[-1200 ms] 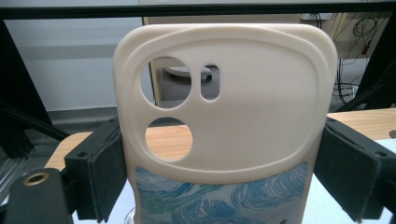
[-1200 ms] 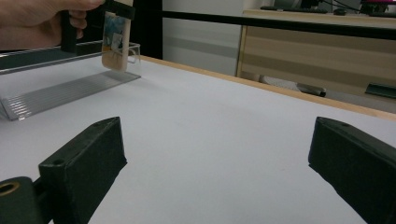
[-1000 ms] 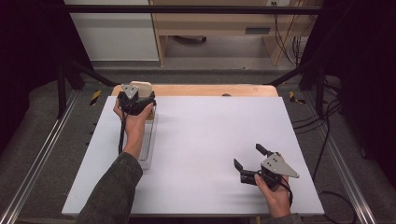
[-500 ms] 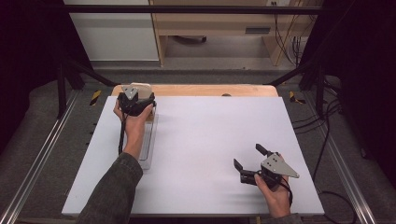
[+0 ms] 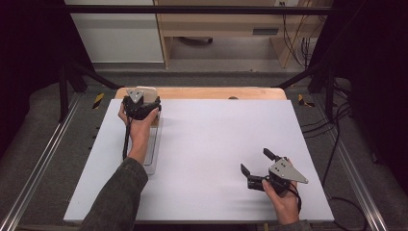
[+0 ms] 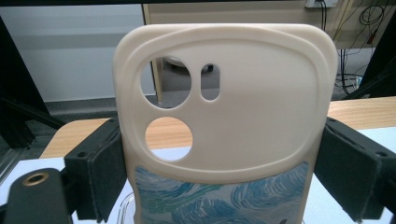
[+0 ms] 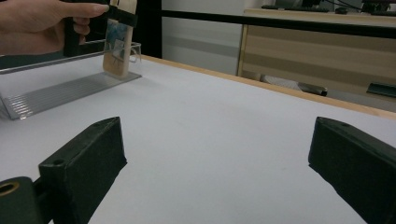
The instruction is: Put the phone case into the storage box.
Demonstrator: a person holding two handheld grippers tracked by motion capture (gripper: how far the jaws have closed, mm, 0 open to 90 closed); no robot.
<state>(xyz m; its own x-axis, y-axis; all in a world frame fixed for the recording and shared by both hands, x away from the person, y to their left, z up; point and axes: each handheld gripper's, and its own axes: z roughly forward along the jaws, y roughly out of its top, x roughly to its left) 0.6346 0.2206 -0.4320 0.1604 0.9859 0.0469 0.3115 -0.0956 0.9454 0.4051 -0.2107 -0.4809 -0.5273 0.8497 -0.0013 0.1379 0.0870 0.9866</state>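
Note:
A cream phone case (image 6: 243, 116) with camera cutouts and a blue swirl print stands upright between the jaws of my left gripper (image 6: 224, 172), which is shut on its two sides. In the high view the left gripper (image 5: 139, 107) and the case (image 5: 146, 91) are at the table's far left. The case (image 7: 116, 49) reaches down to the far end of a clear ribbed rack (image 7: 60, 88); whether it touches is unclear. My right gripper (image 5: 255, 161) rests low at the near right, open, with nothing between its jaws (image 7: 219, 168).
The clear rack (image 5: 153, 149) lies along the left side of the white table top (image 5: 216, 144), under my left forearm. A wooden strip (image 5: 207, 93) edges the far side. Metal rails and cables run along both sides.

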